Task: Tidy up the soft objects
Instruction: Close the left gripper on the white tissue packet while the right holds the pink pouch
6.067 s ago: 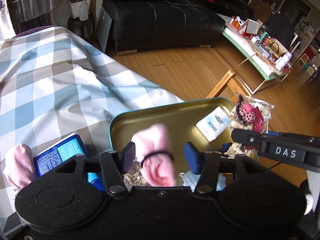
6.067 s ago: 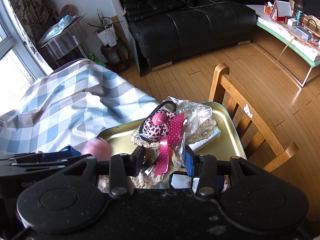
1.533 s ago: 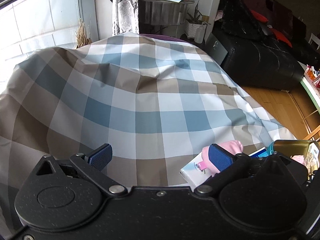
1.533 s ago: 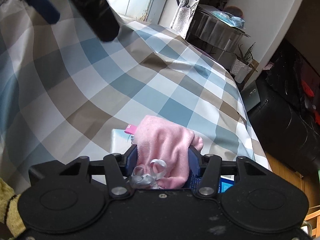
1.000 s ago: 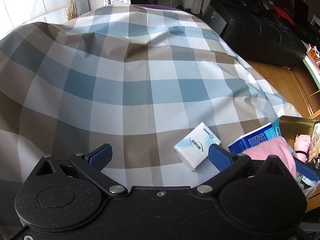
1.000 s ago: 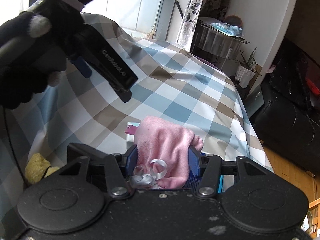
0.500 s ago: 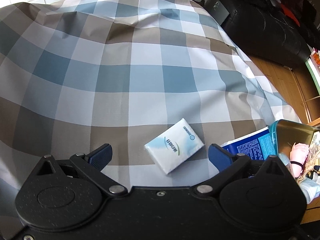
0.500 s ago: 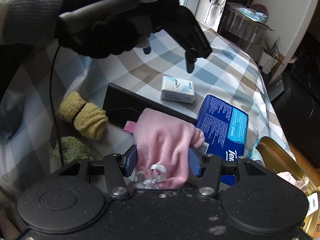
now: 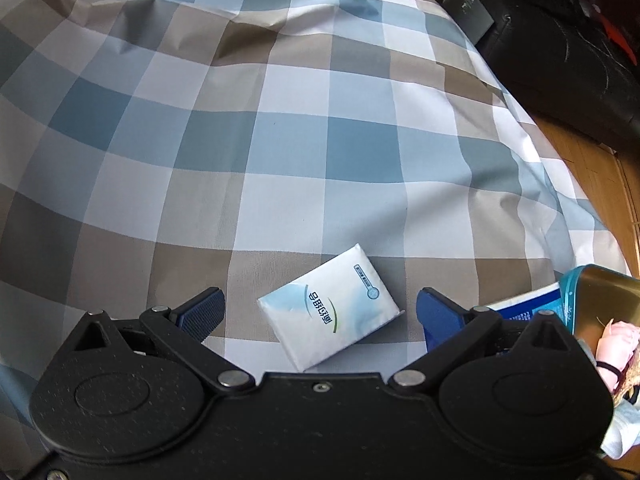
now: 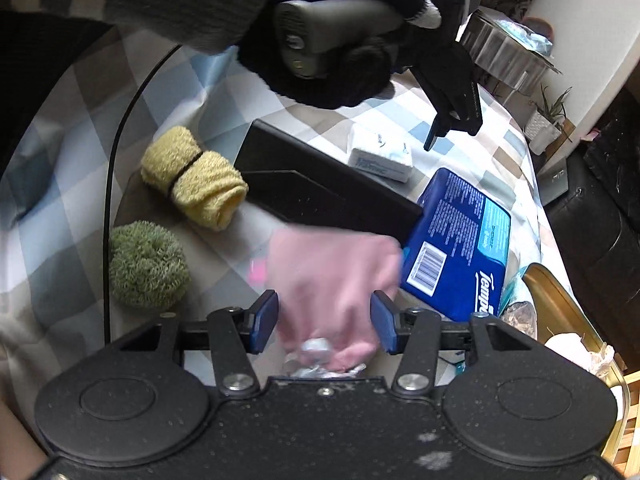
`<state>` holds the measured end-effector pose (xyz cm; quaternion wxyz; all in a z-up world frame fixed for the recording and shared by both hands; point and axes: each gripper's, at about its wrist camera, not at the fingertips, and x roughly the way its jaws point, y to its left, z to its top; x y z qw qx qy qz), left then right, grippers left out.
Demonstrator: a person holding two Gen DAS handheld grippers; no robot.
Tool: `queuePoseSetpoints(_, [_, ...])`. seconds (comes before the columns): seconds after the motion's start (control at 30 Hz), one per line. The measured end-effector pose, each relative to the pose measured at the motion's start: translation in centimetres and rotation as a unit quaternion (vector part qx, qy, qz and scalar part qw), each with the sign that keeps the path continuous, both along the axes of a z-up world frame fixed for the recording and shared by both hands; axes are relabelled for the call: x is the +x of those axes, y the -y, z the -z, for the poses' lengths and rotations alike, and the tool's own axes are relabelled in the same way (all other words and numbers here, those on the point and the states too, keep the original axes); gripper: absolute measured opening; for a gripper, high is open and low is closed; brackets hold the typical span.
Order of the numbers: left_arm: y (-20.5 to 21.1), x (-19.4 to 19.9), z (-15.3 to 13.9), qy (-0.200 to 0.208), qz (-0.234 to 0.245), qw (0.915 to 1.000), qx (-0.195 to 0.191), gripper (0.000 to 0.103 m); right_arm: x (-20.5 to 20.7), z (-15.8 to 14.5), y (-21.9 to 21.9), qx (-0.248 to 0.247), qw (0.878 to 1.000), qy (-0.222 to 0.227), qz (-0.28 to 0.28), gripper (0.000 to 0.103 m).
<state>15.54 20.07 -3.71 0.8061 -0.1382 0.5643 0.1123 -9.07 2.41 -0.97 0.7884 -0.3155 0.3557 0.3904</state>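
In the right wrist view my right gripper (image 10: 325, 322) has a blurred pink cloth (image 10: 332, 264) with a silver ribbon between its blue pads; the jaws are closing on it. It hangs above the checked cloth, just in front of a long black box (image 10: 320, 196). My left gripper (image 9: 318, 312) stands wide open, pointing steeply down, with a small white tissue pack (image 9: 328, 312) lying on the cloth between its fingers, untouched. Seen from the right wrist, a gloved hand (image 10: 328, 60) holds the left gripper (image 10: 452, 128) just above that tissue pack (image 10: 380, 156).
A yellow rolled towel (image 10: 196, 184) and a green fuzzy ball (image 10: 148, 264) lie left of the black box. A blue tissue package (image 10: 460, 240) lies to its right, beside a gold tin (image 10: 560, 300) holding a pink roll (image 9: 618, 340). A black sofa (image 9: 580, 80) stands beyond the checked cloth (image 9: 280, 140).
Both grippers came lower and nearer the cloth. The tissue pack now sits between the left fingers. The right gripper carried the pink cloth toward the black box; the towel and green ball came into view.
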Motion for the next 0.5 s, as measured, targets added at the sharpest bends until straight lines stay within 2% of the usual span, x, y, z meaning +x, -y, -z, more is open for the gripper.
queuePoseSetpoints(0.2, [0.0,1.4,1.6,-0.024,-0.033,0.9991,-0.01,0.099,0.1,-0.1,0.3,0.003,1.0,0.001,0.004,0.049])
queuePoseSetpoints(0.3, [0.5,2.0,2.8,-0.042,-0.028,0.9987,-0.01,0.099,0.3,0.0,0.4,0.002,1.0,-0.003,0.006,0.049])
queuePoseSetpoints(0.43, [1.3,2.4,4.2,-0.072,-0.009,0.9973,0.011,0.098,0.4,0.3,0.6,0.0,1.0,-0.005,0.008,0.049])
queuePoseSetpoints(0.47, [1.0,2.3,4.3,-0.072,-0.006,0.9974,0.006,0.098,0.3,0.3,0.6,-0.001,1.0,-0.005,0.008,0.049])
queuePoseSetpoints(0.5, [0.7,2.3,4.3,-0.075,-0.005,0.9972,0.001,0.092,0.3,0.4,0.7,-0.001,1.0,-0.005,0.009,0.05])
